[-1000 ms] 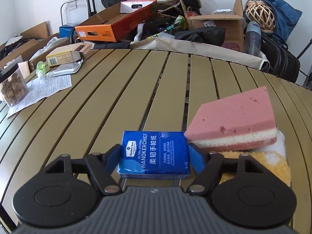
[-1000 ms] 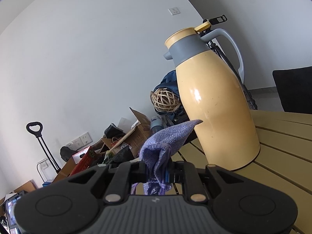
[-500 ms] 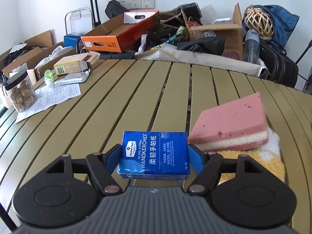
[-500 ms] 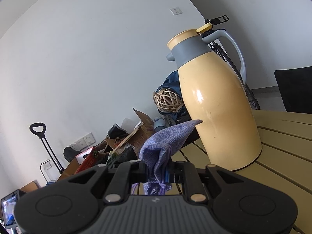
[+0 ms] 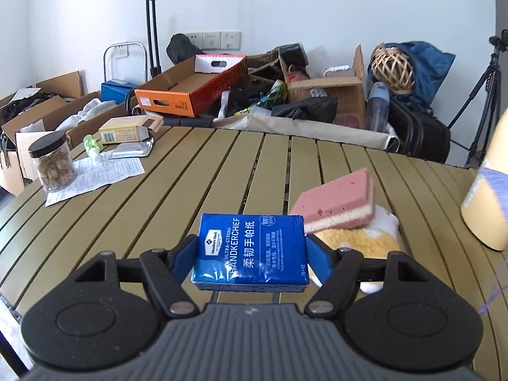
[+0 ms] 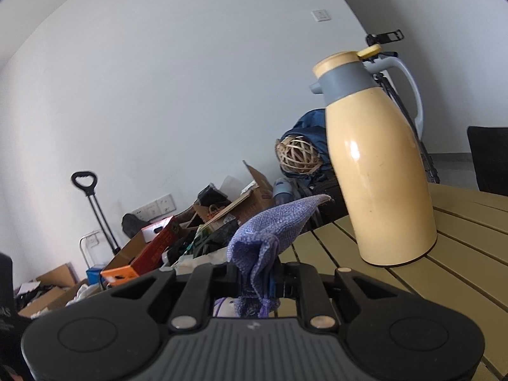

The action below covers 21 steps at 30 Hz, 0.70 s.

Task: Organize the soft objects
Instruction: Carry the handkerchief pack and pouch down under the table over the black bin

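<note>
Now, left to right:
Jar: a black-lidded jar (image 5: 55, 161) stands on a printed sheet at the table's (image 5: 177, 190) left edge.
Left tool (image 5: 250, 250): part open, pads clamped on a blue handkerchief pack (image 5: 250, 250), held above the slats.
Sponge: a pink sponge (image 5: 336, 201) lies on a yellow cloth (image 5: 358, 241), just right of the pack.
Right tool (image 6: 255, 281): shut tight on a purple cloth (image 6: 273, 231).
Jug: a yellow jug (image 6: 377, 165) stands upright beyond it.

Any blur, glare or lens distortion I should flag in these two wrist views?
Left wrist view: tissue pack sharp; pink sponge motion-smeared; table slats bowed by the fisheye. Right wrist view: window glare on the yellow jug; wall curved by the lens; purple cloth crisp.
</note>
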Motion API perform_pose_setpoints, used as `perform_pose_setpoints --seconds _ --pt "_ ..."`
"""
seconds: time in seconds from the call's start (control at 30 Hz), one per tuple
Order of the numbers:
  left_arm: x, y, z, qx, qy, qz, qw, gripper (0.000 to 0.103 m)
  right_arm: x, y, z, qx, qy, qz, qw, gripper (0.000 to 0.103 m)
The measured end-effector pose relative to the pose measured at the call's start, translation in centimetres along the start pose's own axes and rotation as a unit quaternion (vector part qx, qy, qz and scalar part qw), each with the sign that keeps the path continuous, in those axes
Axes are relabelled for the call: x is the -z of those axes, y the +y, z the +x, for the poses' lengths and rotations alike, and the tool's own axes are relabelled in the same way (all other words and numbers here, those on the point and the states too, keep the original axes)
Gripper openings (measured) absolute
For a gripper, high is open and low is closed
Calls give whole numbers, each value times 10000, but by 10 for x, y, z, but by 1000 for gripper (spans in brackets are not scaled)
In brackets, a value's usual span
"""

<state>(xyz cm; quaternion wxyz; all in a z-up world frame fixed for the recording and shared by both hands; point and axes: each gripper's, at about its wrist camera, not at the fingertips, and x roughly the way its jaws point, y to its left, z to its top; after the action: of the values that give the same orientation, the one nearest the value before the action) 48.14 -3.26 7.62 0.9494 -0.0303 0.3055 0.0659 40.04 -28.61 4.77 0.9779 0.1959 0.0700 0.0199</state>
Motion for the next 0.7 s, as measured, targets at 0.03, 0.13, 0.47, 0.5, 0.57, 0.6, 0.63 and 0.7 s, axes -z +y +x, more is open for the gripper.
perform_pose_setpoints --seconds 0.03,0.13,0.47,0.5,0.57,0.6,0.63,0.7 --pt "2 2 -6 17 -17 -11 10000 73 1 4 -4 -53 4 -86 9999 14" --pt "9 10 -25 47 -96 -31 9999 73 2 13 -19 -134 -48 -298 9995 14" --pt "40 36 -91 204 -326 -116 9992 73 27 26 -87 -405 84 -715 9966 14" --pt "44 39 -98 227 -362 -120 9990 73 31 26 -95 -422 105 -758 9962 14" --pt "52 42 -113 278 -426 -120 9986 73 38 26 -110 -437 133 -831 9955 14" --pt "56 44 -120 309 -451 -120 9984 73 41 25 -118 -439 148 -870 9951 14" --pt "61 45 -127 347 -471 -117 9982 73 46 24 -126 -443 170 -903 9948 14" --pt "70 47 -139 438 -494 -112 9978 73 52 22 -138 -453 215 -946 9943 14"
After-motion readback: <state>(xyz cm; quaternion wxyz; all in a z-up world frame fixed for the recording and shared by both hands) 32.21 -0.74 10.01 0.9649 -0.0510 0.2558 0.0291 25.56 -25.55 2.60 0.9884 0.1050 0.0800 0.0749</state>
